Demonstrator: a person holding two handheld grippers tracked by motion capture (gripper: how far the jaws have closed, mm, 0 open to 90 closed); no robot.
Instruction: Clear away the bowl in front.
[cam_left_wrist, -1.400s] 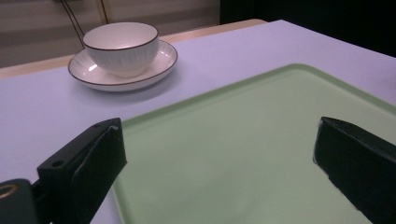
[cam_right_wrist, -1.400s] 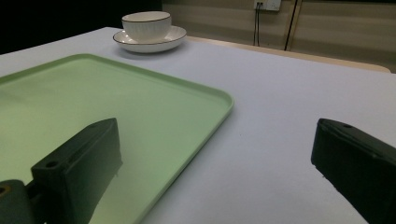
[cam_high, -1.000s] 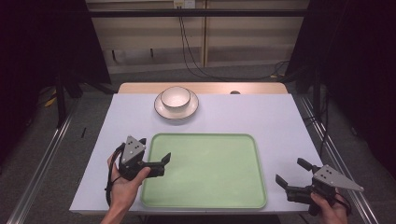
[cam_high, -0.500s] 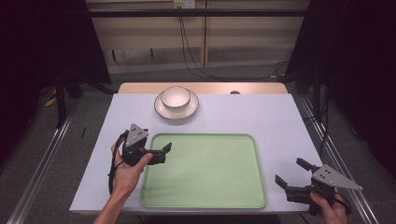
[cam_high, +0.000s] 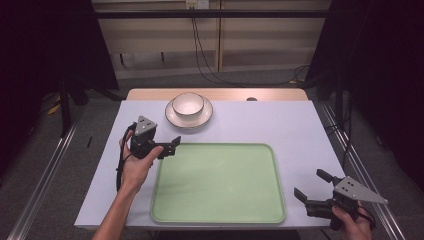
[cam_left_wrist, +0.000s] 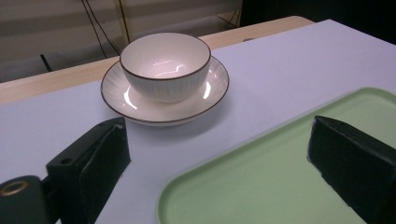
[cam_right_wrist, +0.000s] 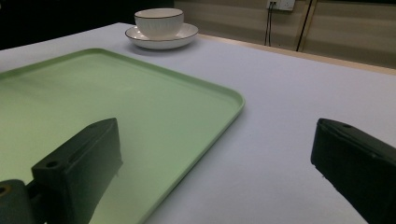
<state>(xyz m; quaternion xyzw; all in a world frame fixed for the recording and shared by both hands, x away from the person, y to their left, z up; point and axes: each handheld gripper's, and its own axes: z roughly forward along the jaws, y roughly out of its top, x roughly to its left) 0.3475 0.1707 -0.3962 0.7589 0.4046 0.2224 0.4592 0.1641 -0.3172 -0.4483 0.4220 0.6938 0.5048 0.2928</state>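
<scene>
— What do your grippers look like?
— Your left gripper is black, with blocky matte jaws, a grey three-cornered plate on top and a black cable looping by your wrist.
— And the other?
— Your right gripper matches it: black body, same grey plate. Your forearms are bare, no sleeves.

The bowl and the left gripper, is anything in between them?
Just bare table and the plate rim under the bowl, seen in the left gripper view; the left gripper is open.
</scene>
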